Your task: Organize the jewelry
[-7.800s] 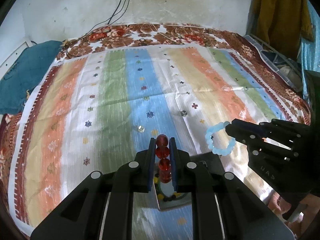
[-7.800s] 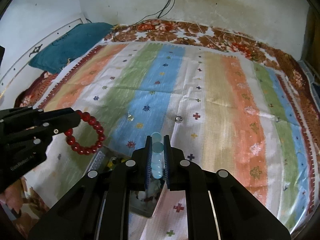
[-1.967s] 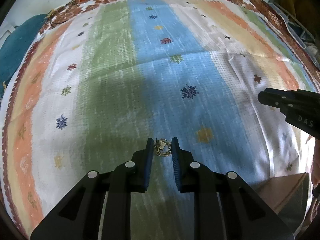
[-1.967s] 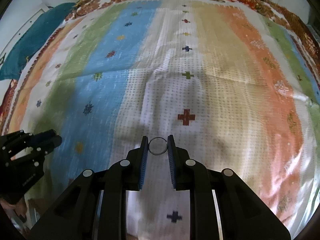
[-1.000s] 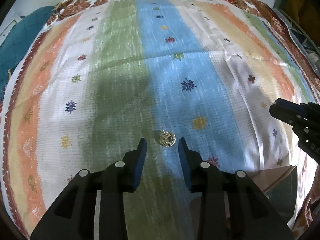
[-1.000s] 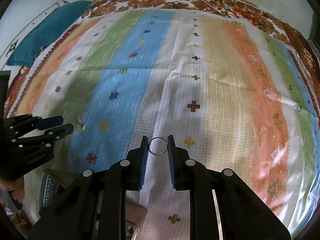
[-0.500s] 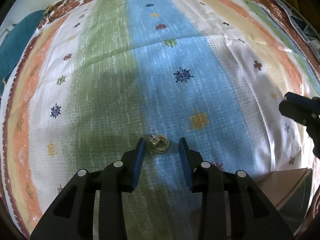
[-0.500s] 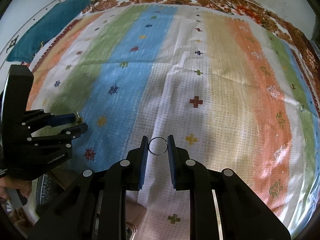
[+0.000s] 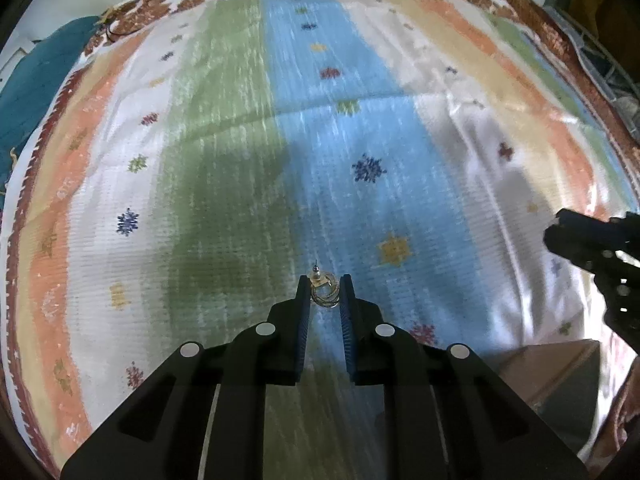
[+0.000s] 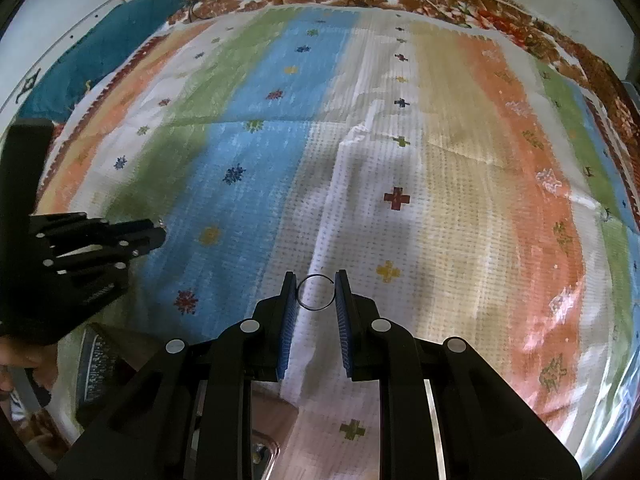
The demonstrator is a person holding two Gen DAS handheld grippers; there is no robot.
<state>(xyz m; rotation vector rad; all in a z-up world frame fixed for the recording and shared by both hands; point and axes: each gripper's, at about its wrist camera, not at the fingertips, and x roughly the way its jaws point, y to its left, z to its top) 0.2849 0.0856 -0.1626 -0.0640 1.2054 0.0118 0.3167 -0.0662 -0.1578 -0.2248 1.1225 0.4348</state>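
the left hand-held gripper (image 9: pixel 325 295) points steeply down at a bed covered by a striped bedspread (image 9: pixel 224 184), and its jaws have just been closing; they now stand narrow, with the blue pads touching both sides of a small gold earring (image 9: pixel 323 289). the earring is a tangle of thin gold loops with a short post sticking up past the fingertips. it sits right at the tips, over the border between the green stripe and the blue one. far off to the right of this gripper, the black tip of the right hand-held gripper (image 9: pixel 560 226) pokes in from the edge. a brown box (image 9: pixel 560 376) lies low on the right, beside the gripper's body.

in the right wrist view, the right hand-held gripper (image 10: pixel 316 292) has its jaws drawn close on a thin silver ring (image 10: pixel 315 292), which stands upright between the two blue pads and touches both. under it lies the white stripe of the bedspread (image 10: pixel 440 168). well to the left, the left hand-held gripper (image 10: pixel 158 234) reaches over the blue stripe, its tip pinched together. a teal pillow (image 10: pixel 100 52) lies far ahead on the left.
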